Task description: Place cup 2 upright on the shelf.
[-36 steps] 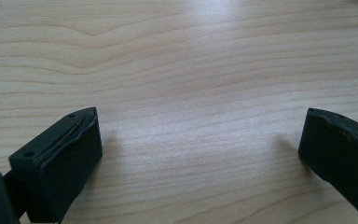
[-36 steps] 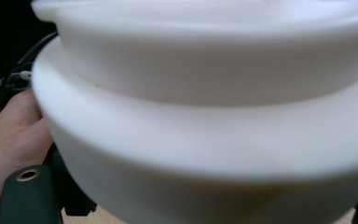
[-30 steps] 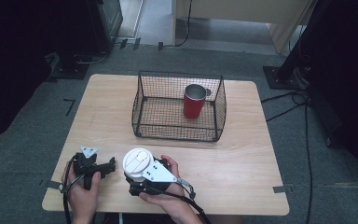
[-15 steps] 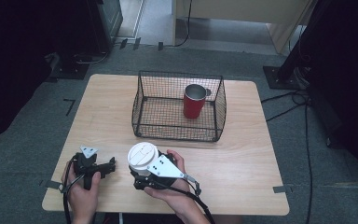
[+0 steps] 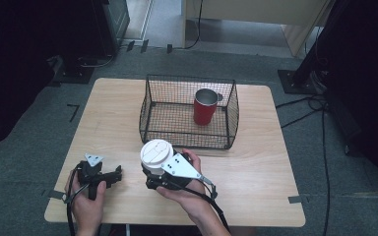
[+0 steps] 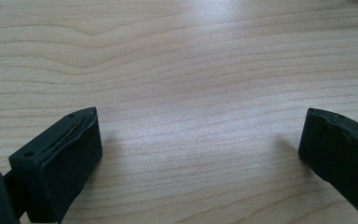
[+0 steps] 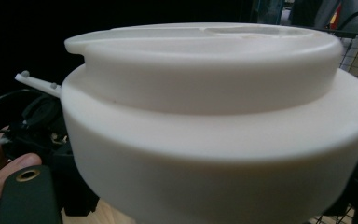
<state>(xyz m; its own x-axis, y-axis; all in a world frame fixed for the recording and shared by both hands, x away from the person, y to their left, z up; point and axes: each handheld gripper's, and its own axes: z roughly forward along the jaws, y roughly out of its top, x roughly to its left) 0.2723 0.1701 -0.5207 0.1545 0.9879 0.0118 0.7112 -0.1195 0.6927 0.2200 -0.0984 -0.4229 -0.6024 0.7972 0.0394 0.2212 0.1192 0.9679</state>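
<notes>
High view: your right gripper [image 5: 158,169] pinches the white cup [image 5: 155,155] by its side, at the near middle of the table [image 5: 256,162], just in front of the wire basket [image 5: 189,113]. A second ago the cup sat lower and a little further left; it has since come up and toward the basket. Judged from this, the lift is under way and the next step is to carry the cup over the near rim. A red mug [image 5: 205,106] already stands in the right half of the basket, so aim for the free left half. Your left gripper [image 5: 109,176] rests near the table's near-left corner.

Left gripper view: the jaws stand spread, with bare wood between them.

Right gripper view: the cup's lid [image 7: 205,56] sits close in front, and the basket mesh [image 7: 354,51] lies beyond on the right.
</notes>
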